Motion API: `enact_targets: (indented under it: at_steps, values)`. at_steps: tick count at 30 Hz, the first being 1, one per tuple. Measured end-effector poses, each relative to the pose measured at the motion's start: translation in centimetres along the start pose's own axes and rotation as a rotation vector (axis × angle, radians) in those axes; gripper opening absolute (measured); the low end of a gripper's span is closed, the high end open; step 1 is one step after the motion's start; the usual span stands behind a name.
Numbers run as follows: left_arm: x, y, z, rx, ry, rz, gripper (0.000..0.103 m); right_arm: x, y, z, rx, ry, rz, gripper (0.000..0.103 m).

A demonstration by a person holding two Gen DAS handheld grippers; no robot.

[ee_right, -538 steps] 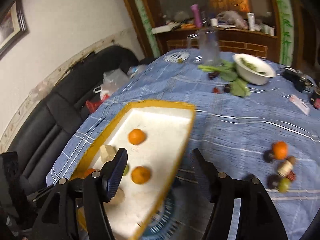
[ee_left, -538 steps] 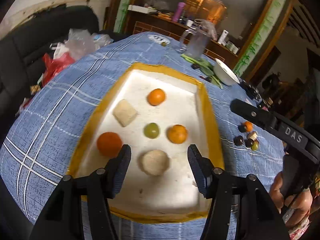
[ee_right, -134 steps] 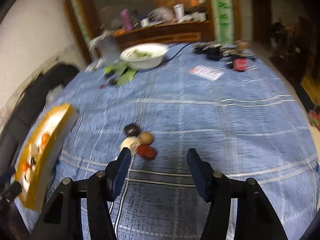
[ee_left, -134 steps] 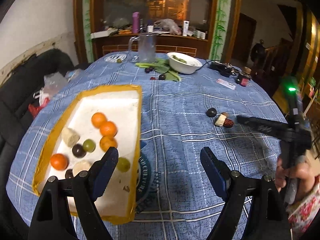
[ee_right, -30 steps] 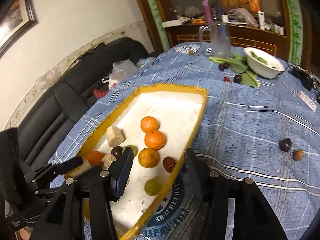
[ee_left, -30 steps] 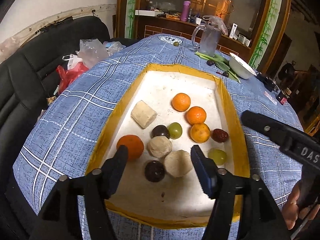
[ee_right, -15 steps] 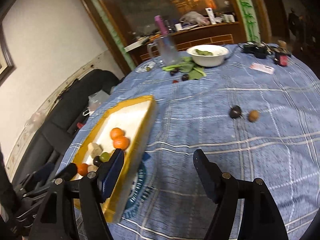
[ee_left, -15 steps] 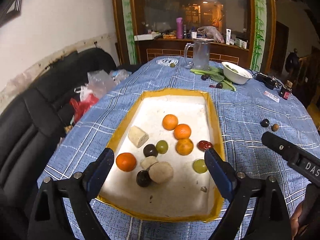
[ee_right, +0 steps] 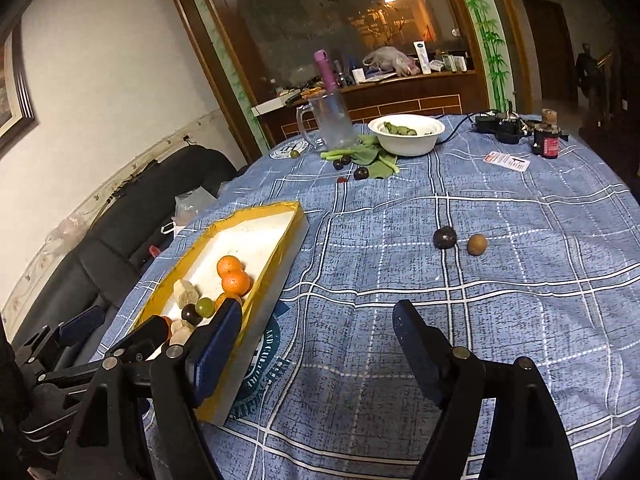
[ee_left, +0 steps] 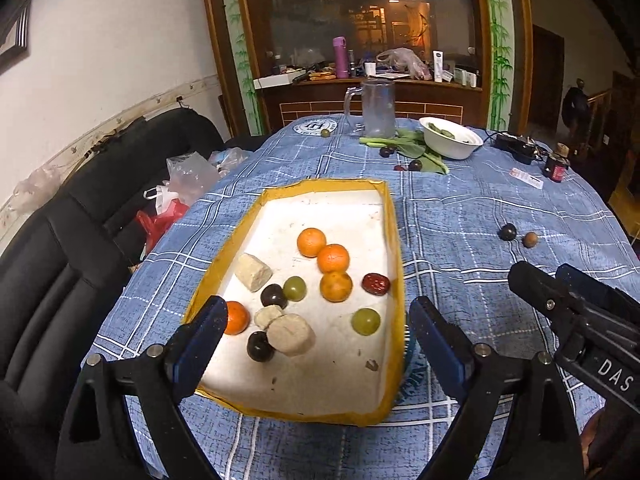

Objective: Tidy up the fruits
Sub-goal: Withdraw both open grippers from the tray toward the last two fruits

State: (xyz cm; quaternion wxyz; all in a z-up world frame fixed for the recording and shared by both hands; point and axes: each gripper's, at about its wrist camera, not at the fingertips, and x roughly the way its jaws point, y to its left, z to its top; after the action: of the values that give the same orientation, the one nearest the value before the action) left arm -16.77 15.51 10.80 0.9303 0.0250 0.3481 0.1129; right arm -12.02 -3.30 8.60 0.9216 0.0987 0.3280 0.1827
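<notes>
A white tray with a yellow rim lies on the blue checked tablecloth. It holds several fruits: oranges, green grapes, dark plums, a red date and pale chunks. A dark plum and a brown round fruit lie loose on the cloth, right of the tray. My left gripper is open and empty above the tray's near end. My right gripper is open and empty above the cloth, just right of the tray.
At the table's far end stand a glass mug, a white bowl with greens, leafy greens with more dark fruits, a small bottle and a card. A black sofa with plastic bags lies left.
Both grippers have drawn back and risen a little. The right one has swung further toward the loose plum and brown fruit. The fruits in the tray have not moved.
</notes>
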Motion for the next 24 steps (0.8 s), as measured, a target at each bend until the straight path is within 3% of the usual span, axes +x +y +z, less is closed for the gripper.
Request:
enact_targets:
  at_steps: [24]
  values:
    - [-0.4, -1.7, -0.5, 0.032, 0.02, -0.027, 0.092, -1.3, -1.8, -0.7, 0.033, -0.012, -0.007, 0.086]
